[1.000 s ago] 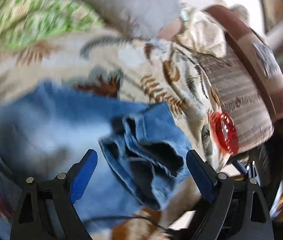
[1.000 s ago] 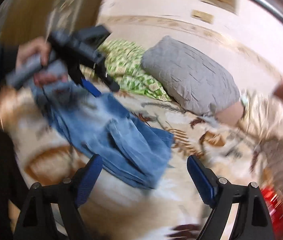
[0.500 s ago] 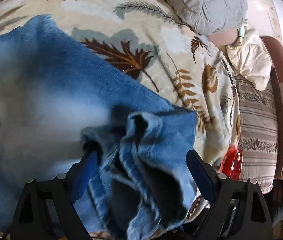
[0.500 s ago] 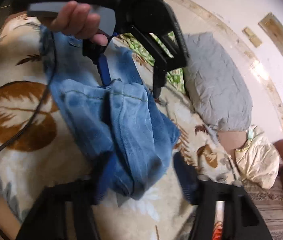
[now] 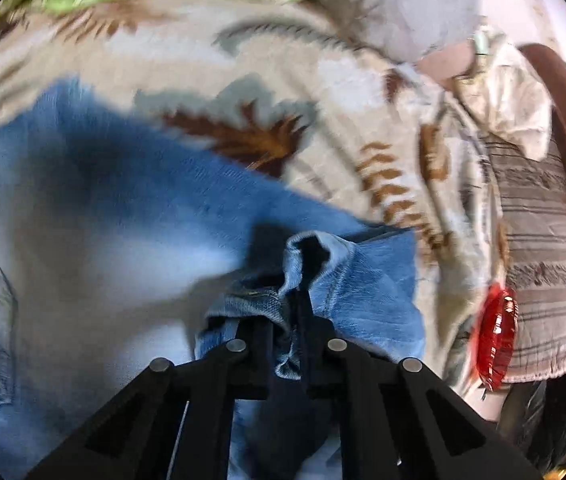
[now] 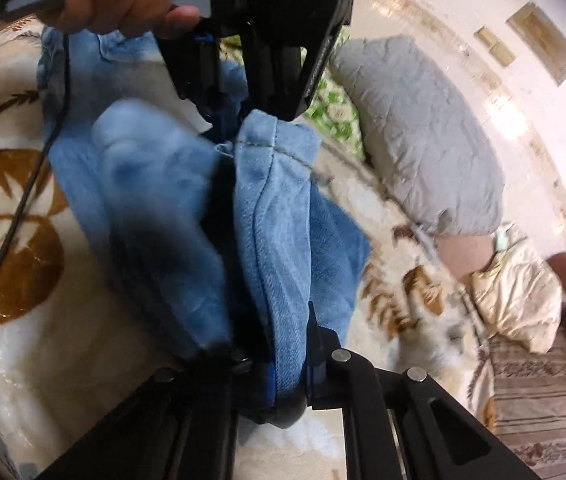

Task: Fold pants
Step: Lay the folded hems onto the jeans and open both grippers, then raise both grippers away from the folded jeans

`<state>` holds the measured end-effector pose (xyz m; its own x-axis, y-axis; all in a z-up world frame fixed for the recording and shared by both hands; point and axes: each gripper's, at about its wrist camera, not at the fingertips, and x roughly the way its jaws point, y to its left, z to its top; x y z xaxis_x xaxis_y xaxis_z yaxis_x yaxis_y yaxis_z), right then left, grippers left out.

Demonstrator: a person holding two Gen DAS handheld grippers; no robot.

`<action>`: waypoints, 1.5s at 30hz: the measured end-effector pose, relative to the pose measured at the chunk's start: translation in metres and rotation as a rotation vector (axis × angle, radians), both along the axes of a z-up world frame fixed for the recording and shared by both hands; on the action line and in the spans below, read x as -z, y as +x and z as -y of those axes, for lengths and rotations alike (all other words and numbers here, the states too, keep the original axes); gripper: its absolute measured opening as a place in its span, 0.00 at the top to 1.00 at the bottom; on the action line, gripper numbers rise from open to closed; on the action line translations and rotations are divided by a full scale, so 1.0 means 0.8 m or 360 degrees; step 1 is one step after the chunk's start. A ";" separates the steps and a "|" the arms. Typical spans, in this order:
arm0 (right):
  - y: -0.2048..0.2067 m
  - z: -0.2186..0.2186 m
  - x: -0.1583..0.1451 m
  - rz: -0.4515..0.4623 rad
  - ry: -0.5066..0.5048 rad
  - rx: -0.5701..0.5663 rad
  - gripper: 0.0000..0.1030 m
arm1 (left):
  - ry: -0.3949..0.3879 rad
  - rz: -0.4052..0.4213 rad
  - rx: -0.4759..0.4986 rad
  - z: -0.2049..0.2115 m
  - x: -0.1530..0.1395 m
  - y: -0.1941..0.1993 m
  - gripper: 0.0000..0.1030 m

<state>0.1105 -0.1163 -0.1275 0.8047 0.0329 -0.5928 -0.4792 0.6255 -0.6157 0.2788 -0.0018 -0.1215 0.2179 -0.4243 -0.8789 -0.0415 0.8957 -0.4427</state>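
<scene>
Both claws, wide open a moment ago, now pinch the jeans: left claw, right claw. Hem end gripped; next, carry it toward the waistband.

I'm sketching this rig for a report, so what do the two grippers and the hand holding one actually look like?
Both are matte black plastic, with angular triangular cut-out linkages and round silver pivot pins. The right gripper shows blue finger pads. The left gripper has a grey handle, seen from the right wrist, held by a bare hand, and a thin black cable trails from it.
</scene>
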 end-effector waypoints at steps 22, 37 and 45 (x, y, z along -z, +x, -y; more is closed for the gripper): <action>-0.021 -0.048 0.038 0.0156 -0.0322 -0.0254 0.91 | 0.0039 -0.0001 0.0113 -0.031 0.039 0.025 0.86; -0.046 0.040 -0.091 -0.0038 0.0330 -0.0037 0.05 | 0.0095 0.0513 0.0124 -0.050 -0.075 -0.088 0.04; -0.034 0.081 -0.111 -0.0103 0.0438 0.0062 0.05 | 0.0179 0.0438 0.0100 -0.019 -0.058 -0.095 0.04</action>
<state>0.0829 -0.1808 -0.0389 0.7693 0.1695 -0.6160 -0.4842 0.7837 -0.3890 0.2027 0.0132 -0.0751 0.4306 -0.3479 -0.8328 0.1233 0.9367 -0.3276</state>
